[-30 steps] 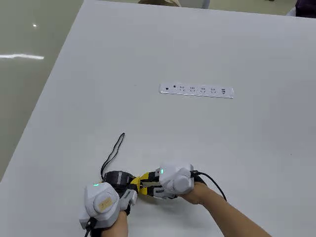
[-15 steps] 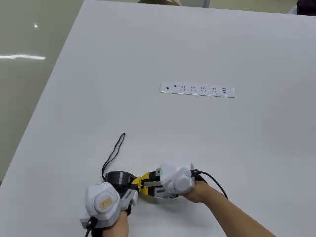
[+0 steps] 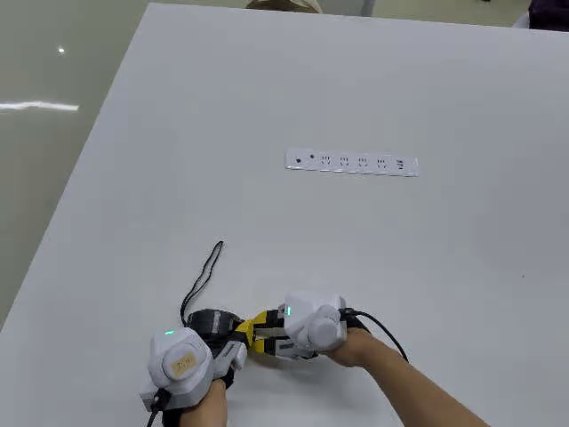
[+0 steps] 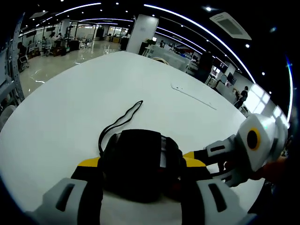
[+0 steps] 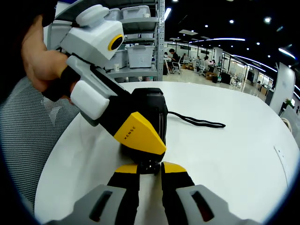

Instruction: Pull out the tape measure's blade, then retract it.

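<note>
A black tape measure (image 3: 210,320) with a black wrist strap (image 3: 203,276) lies near the front edge of the white table (image 3: 356,80). My left gripper (image 3: 222,336) is shut on its body; in the left gripper view the yellow jaws clamp both sides of the tape measure (image 4: 140,157). From the right, my right gripper (image 3: 254,331) meets the case. In the right gripper view its yellow fingertips (image 5: 174,168) stand almost together at the front of the tape measure (image 5: 150,110), pinching a small dark piece at the blade's mouth. No length of blade shows.
A white power strip (image 3: 351,163) lies flat at mid-table, well beyond the grippers. The strap (image 4: 123,119) trails away from the case across the bare tabletop. The table's left edge drops to a glossy floor (image 3: 44,133).
</note>
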